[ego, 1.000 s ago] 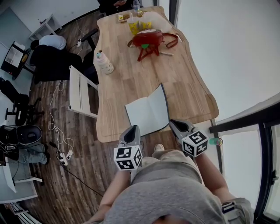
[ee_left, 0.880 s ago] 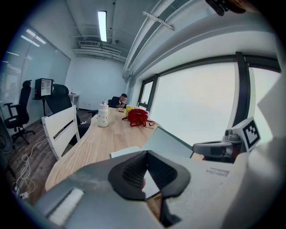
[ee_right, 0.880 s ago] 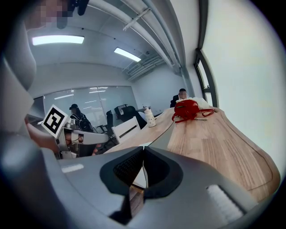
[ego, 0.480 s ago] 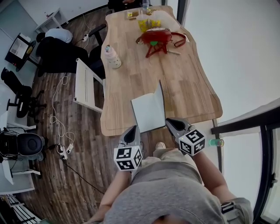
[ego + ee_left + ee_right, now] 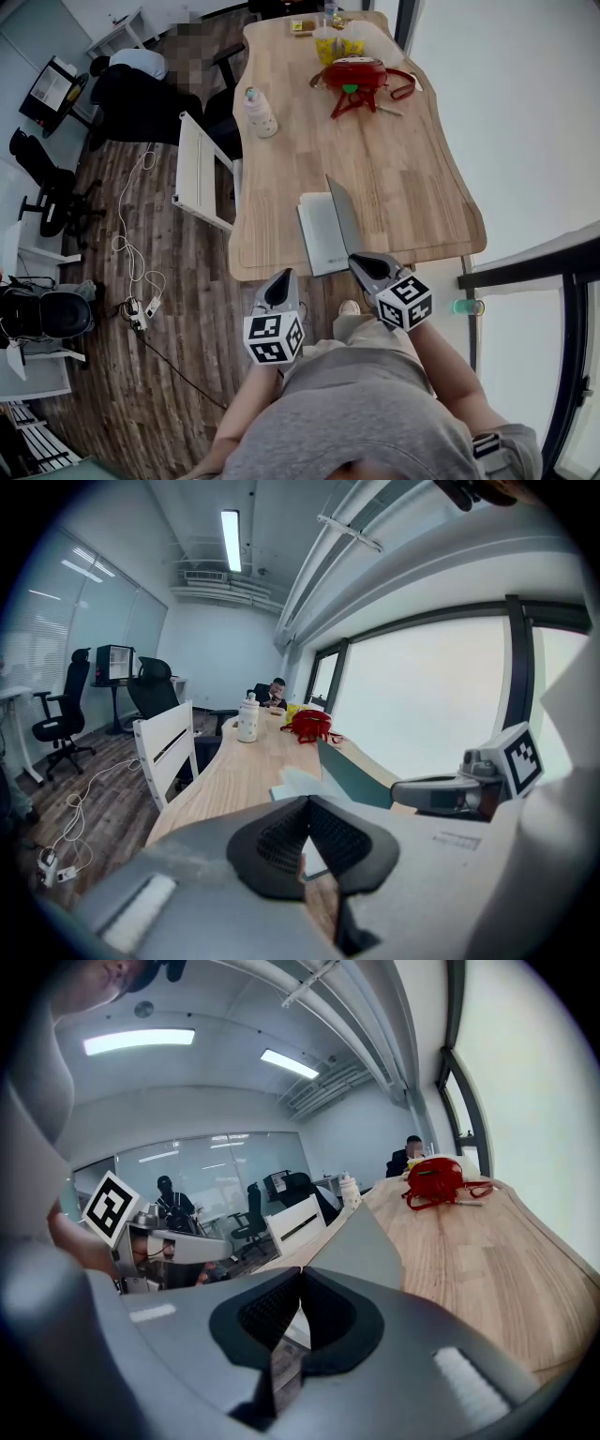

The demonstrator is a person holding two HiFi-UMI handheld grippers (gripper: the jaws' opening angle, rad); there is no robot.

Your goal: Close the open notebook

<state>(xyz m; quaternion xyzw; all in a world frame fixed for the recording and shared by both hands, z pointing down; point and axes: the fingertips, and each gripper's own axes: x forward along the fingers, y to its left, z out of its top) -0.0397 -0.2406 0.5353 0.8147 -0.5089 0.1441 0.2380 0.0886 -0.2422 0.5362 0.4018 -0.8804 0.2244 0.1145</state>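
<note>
— How far along is the closing?
— About halfway, I judge. The notebook (image 5: 323,234) lies at the tabletop's (image 5: 412,178) near edge, its right cover raised over the left page.
— And the grippers?
— The right hand-held gripper (image 5: 362,265) is at the cover's near corner, jaws together. The left hand-held gripper (image 5: 281,281) is closed and empty. Laying the cover flat remains.
</note>
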